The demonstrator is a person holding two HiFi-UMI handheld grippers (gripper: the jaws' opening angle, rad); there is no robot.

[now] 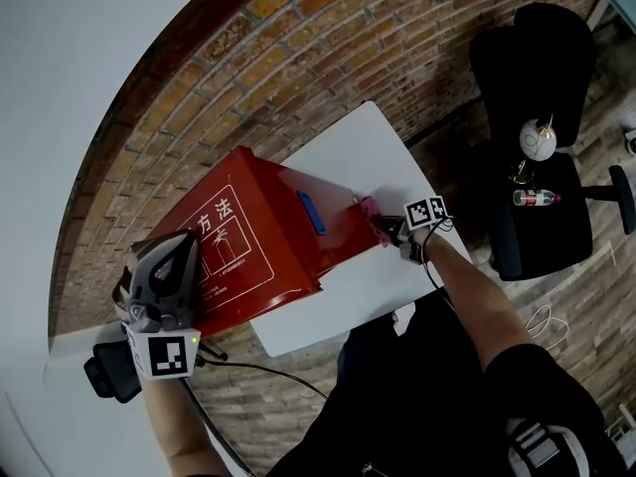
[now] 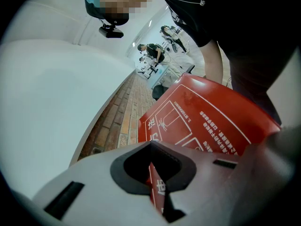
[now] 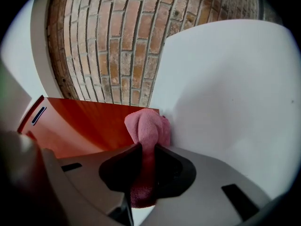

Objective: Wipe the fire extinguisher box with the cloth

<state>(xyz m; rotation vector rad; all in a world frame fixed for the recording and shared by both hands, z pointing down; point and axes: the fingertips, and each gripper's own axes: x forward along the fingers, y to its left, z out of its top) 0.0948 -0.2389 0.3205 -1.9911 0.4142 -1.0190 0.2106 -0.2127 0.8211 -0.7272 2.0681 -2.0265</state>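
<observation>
A red metal fire extinguisher box (image 1: 248, 227), probably rigid and heavy, lies on a white table (image 1: 368, 147). The right gripper (image 1: 386, 229) pinches a soft, limp pink cloth (image 3: 148, 131) by its bunched middle against the box's end. The left gripper (image 2: 153, 173), jaws closed with nothing held, is at the opposite corner.

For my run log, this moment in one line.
left gripper: shut, empty, by red fire extinguisher box | right gripper: shut on pink cloth, at box edge

box (image 1: 260, 217) near corner: behind left claw (image 1: 177, 256) | its print: too small
</observation>
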